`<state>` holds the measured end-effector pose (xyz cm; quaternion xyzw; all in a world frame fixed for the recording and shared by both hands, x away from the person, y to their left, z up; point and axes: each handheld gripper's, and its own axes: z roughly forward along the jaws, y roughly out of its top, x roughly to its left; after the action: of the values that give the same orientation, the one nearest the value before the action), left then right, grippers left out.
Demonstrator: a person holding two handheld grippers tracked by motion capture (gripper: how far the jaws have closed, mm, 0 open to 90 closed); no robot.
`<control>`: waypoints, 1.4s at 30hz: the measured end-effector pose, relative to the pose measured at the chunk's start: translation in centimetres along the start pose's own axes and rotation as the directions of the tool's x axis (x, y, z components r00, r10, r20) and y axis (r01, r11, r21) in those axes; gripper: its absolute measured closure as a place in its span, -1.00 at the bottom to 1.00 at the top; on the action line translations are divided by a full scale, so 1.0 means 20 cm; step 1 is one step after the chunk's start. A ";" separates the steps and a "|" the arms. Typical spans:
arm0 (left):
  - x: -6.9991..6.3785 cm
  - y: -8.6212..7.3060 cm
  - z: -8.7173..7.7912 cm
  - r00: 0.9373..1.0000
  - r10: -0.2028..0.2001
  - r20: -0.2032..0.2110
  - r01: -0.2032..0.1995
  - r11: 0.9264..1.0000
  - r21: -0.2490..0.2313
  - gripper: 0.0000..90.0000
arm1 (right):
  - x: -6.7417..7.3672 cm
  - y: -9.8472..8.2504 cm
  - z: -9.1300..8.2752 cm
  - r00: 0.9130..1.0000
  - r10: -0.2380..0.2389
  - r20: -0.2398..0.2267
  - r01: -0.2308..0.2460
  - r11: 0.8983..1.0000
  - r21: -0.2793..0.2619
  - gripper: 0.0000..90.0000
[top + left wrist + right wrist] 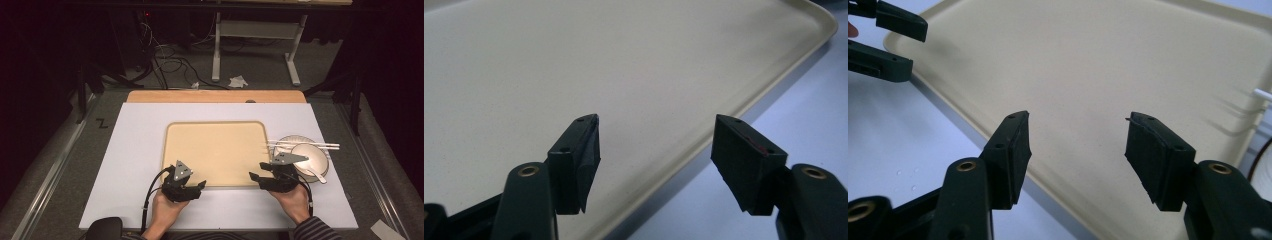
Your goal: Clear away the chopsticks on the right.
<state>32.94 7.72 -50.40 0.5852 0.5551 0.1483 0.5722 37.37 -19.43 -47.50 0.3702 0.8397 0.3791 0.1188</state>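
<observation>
A: What is the setting?

B: A dark room with cables on the grey floor and a pale lavender counter (135,150) in front of the person. A beige tray (216,150) lies in the middle of it, and I'll place everything from that tray.

A: Where are the hands?

B: Both sit at the tray's near edge. The left gripper (196,188) is at the near left corner, its jaws reaching just over the rim. In the left gripper view the left gripper (656,165) has its jaws wide apart, one above the tray's floor (574,60), the other above the counter beside the rim, nothing between them.

A: And the other one?

B: The right gripper (256,178) is at the tray's near right corner. In the right gripper view the right gripper (1078,160) also stands wide and holds nothing, with the tray (1098,60) beneath it.

A: Anything beside the tray?

B: Just off its right edge lies a white plate (285,145) carrying a smaller bowl (310,155). White chopsticks (320,145) rest across them, their tips pointing toward the tray, and a white spoon (316,175) leans off the plate's near side.
</observation>
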 end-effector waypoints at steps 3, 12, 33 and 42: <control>0.00 0.00 0.00 1.000 0.000 0.000 0.000 1.000 0.000 -0.19 | 0.01 0.00 -0.01 1.000 -0.010 0.006 0.010 1.000 -0.001 0.07; 0.00 0.01 0.00 1.000 -0.007 0.008 0.007 1.000 0.003 -0.18 | 0.01 0.00 -0.08 1.000 0.001 0.003 -0.001 1.000 -0.030 0.16; -0.02 0.01 0.04 0.999 -0.012 0.030 0.012 1.000 0.020 -0.13 | -0.10 -0.06 -0.30 0.997 0.051 0.053 -0.045 0.991 -0.122 0.09; -0.02 0.02 0.05 0.999 -0.014 0.039 0.013 0.999 0.032 -0.12 | -0.19 -0.10 -0.42 0.993 0.094 0.071 -0.081 0.981 -0.174 0.15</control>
<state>33.80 6.98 -50.24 0.5934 0.5500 0.1241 0.5745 34.86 -27.60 -43.59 0.4100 0.7816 0.4396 0.1665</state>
